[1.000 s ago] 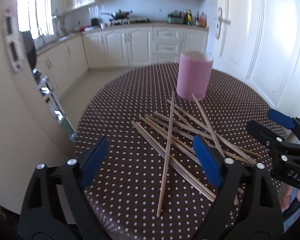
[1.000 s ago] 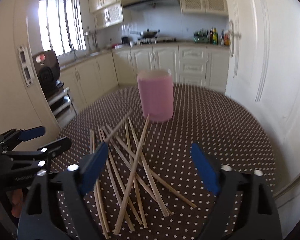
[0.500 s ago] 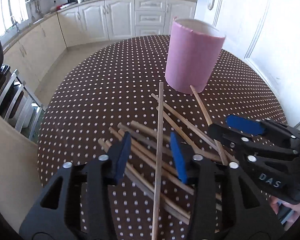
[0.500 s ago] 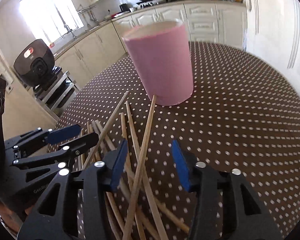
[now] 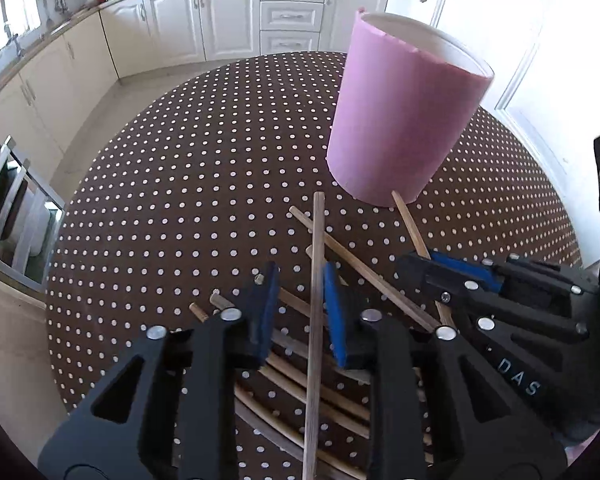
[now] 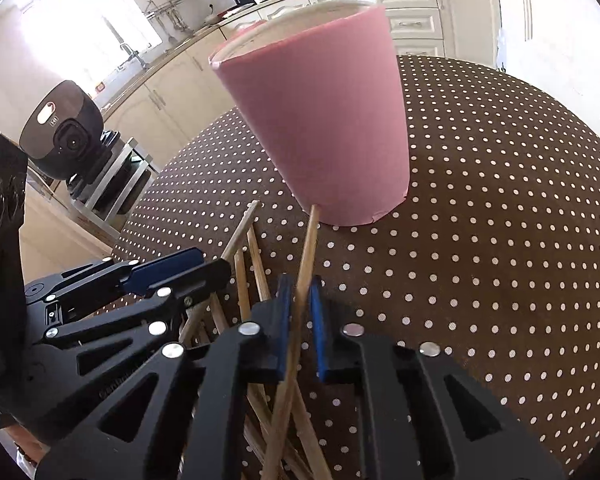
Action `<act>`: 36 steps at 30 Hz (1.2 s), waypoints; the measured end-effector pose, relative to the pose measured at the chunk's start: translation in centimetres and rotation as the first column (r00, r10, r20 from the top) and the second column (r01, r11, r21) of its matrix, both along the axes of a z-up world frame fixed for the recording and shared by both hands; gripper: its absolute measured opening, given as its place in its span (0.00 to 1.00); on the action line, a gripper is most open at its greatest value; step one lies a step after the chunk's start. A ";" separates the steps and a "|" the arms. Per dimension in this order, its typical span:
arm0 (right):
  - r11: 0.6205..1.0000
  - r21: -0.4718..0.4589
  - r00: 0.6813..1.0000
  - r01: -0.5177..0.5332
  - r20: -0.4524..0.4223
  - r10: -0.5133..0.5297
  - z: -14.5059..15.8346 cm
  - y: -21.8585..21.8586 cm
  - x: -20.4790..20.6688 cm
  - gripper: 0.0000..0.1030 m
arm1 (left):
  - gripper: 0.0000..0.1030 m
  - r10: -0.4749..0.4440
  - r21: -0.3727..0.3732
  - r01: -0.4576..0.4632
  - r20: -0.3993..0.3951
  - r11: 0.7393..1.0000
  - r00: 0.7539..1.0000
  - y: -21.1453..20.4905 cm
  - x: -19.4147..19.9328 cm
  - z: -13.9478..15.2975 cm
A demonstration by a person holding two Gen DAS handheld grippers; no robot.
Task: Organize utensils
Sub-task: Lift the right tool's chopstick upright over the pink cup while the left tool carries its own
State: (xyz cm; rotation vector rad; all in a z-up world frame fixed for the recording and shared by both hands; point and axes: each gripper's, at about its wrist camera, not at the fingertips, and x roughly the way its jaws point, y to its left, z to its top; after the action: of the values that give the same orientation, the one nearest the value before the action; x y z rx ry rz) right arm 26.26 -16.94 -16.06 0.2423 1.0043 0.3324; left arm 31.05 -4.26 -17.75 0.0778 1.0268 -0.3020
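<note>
Several wooden chopsticks (image 5: 360, 272) lie in a loose pile on a round brown polka-dot table (image 5: 180, 200). A tall pink cup (image 5: 404, 128) stands upright just beyond them; it also shows in the right wrist view (image 6: 324, 120). My left gripper (image 5: 298, 300) straddles one chopstick (image 5: 317, 264); its jaws are narrow but still apart. My right gripper (image 6: 300, 312) has its jaws nearly closed around another chopstick (image 6: 306, 256) whose tip touches the cup's base. Each gripper shows in the other's view, side by side.
White kitchen cabinets (image 5: 228, 12) line the far wall. A black appliance (image 6: 64, 132) sits on a metal rack (image 6: 112, 188) left of the table. A white door (image 5: 548, 60) is at the right. The table edge is close on the left.
Both grippers have dropped onto the chopstick pile toward the cup. Their jaws have narrowed from wide open, each around one chopstick; the right ones nearly closed.
</note>
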 end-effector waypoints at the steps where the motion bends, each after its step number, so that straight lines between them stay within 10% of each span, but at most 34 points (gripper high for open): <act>1: 1.000 -0.002 1.000 0.000 0.003 0.000 0.2 0.0 -0.1 0.07 | 0.15 -0.002 -0.006 0.002 -0.006 1.000 1.000 0.0 0.3 0.0; 16: 0.999 0.041 0.998 -0.010 0.063 0.008 2.2 -0.8 -1.8 0.05 | 0.06 0.012 -0.054 -0.010 0.035 0.998 0.999 2.1 -2.4 2.9; 36: 0.995 -0.002 0.921 -0.095 0.379 0.088 13.8 0.8 -7.5 0.05 | 0.06 0.010 -0.132 0.046 0.395 0.990 0.919 2.9 -13.2 17.7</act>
State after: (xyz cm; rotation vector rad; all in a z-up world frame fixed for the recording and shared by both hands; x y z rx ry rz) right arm 18.78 -16.12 -2.26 0.1379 0.6311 0.4540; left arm 17.88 -1.36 -0.09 0.0204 0.6006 -0.3570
